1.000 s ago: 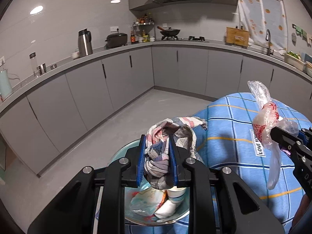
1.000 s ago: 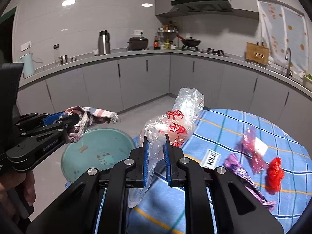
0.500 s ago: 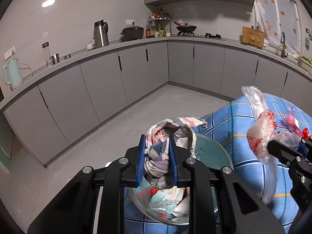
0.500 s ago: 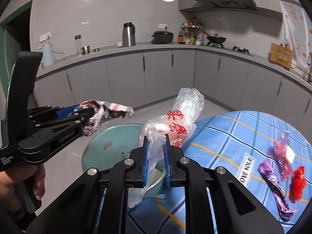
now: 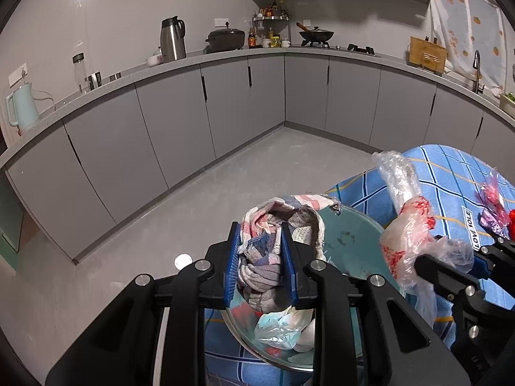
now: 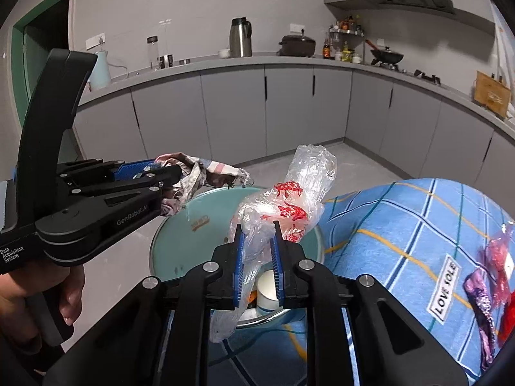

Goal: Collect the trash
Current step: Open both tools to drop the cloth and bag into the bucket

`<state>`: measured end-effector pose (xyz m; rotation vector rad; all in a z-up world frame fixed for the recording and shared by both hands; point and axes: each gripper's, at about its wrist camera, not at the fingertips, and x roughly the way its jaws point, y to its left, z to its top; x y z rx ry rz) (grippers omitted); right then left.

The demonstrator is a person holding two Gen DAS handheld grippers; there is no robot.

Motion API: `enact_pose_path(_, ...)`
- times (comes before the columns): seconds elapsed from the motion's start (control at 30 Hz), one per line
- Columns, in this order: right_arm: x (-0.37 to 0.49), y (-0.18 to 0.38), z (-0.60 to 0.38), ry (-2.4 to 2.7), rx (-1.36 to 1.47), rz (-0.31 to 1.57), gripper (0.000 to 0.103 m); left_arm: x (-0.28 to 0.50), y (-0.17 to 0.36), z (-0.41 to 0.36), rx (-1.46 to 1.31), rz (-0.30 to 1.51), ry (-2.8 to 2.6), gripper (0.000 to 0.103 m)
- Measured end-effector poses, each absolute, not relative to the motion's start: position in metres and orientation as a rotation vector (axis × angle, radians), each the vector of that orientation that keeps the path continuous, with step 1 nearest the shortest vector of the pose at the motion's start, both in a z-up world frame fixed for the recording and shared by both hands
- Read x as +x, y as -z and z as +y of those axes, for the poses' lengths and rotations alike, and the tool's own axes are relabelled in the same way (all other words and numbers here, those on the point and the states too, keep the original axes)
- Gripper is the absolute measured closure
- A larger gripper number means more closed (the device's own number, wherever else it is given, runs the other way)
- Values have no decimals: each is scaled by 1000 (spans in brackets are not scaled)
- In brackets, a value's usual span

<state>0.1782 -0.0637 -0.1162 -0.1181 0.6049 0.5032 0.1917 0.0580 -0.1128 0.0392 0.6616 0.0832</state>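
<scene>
The left gripper (image 5: 260,265) is grasping a checked rag (image 5: 273,225) and the right gripper (image 6: 259,265) is pinching a plastic bag (image 6: 283,206) (red print), both hanging over the teal basin (image 6: 180,251).

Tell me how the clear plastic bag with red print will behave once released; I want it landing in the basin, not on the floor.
The plastic bag in the right hand-held gripper looks thin and crumpled, so probably very light and floppy; it may drift. Its tail hangs limp below the jaws, so it should not spring. Releasing low over the basin seems safest.
</scene>
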Motion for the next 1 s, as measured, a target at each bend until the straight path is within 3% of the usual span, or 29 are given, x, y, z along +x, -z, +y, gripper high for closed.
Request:
enact_pose_path(0.13, 180, 123, -63, -510, -123, 606, 73, 193, 118, 61, 35, 676, -86, 73)
enact_pose_path(0.2, 181, 125, -64, -508, -117, 610, 73, 194, 119, 62, 35, 680, -87, 72)
enact_pose_path(0.3, 180, 128, -68, -504, -110, 607, 62, 193, 119, 63, 36, 677, -93, 64)
enact_pose_path(0.4, 178, 128, -72, -495, -101, 607, 62, 192, 119, 63, 33, 673, -99, 60)
enact_pose_path(0.5, 176, 128, -80, -476, -88, 607, 61, 191, 117, 64, 34, 660, -119, 43)
enact_pose_path(0.63, 171, 126, -88, -450, -78, 601, 56, 190, 116, 63, 35, 659, -122, 39)
enact_pose_path(0.73, 167, 127, -94, -432, -74, 602, 54, 189, 115, 62, 33, 653, -122, 29)
enact_pose_path(1.0, 158, 126, -127, -340, -49, 603, 51, 186, 111, 39, 58, 643, -84, 22)
